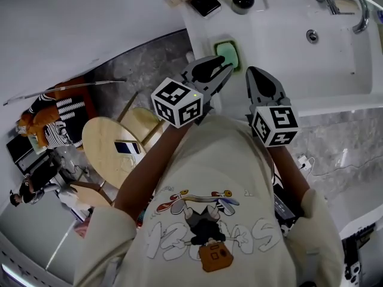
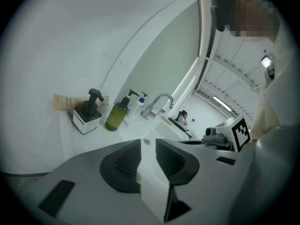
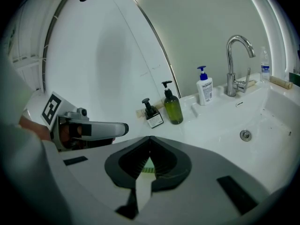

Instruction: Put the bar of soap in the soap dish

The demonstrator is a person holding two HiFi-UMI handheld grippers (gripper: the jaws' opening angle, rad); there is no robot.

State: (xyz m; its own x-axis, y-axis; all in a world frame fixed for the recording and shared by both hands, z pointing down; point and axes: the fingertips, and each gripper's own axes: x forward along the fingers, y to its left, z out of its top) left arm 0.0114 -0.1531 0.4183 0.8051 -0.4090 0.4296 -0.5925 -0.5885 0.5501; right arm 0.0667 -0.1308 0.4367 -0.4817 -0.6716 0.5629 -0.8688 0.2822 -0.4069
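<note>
The left gripper [image 2: 148, 149] holds its jaws well apart with nothing between them; the right gripper [image 3: 150, 142] has its jaws meeting at the tips, empty. Both hover by the left front corner of the sink basin [image 1: 326, 64], where the green soap dish [image 1: 220, 46] sits on the rim; its paler middle may be the bar of soap [image 1: 230, 55].

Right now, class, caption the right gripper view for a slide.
Shut right gripper by the sink, facing tap and bottles.
</note>
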